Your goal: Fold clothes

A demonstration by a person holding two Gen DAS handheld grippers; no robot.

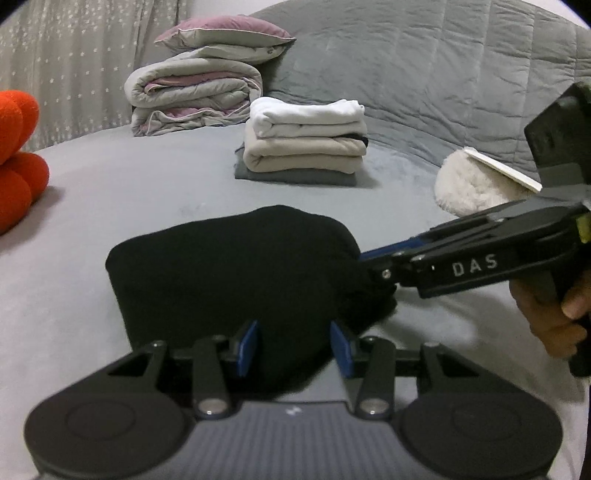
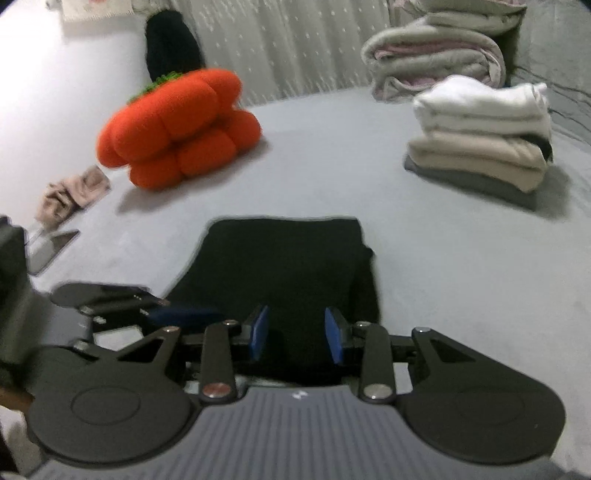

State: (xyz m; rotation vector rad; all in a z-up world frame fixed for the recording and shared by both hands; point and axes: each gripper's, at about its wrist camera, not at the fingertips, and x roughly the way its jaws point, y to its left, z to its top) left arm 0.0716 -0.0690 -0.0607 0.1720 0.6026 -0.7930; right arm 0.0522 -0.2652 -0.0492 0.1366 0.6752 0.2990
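Note:
A folded black garment (image 1: pixel 229 273) lies on the grey bed (image 1: pixel 110 192). My left gripper (image 1: pixel 293 347) is at its near edge, with black cloth filling the gap between its blue pads. My right gripper (image 1: pixel 369 266) reaches in from the right, its tips buried in the garment's right corner and its jaws closing on the cloth. A hand (image 1: pixel 546 317) holds its grip. In the right wrist view the garment (image 2: pixel 288 266) also fills the gap of the right gripper (image 2: pixel 295 336). The left gripper (image 2: pixel 192 314) shows blurred at the garment's left edge.
A stack of folded white, beige and grey clothes (image 1: pixel 306 144) stands beyond the garment. Behind it are a rolled duvet (image 1: pixel 192 96) and a pillow (image 1: pixel 221 35). An orange pumpkin cushion (image 2: pixel 177 129) sits to the left, near a phone (image 2: pixel 48 251) and a pink cloth (image 2: pixel 70 195). A white fluffy item (image 1: pixel 469 184) lies at the right.

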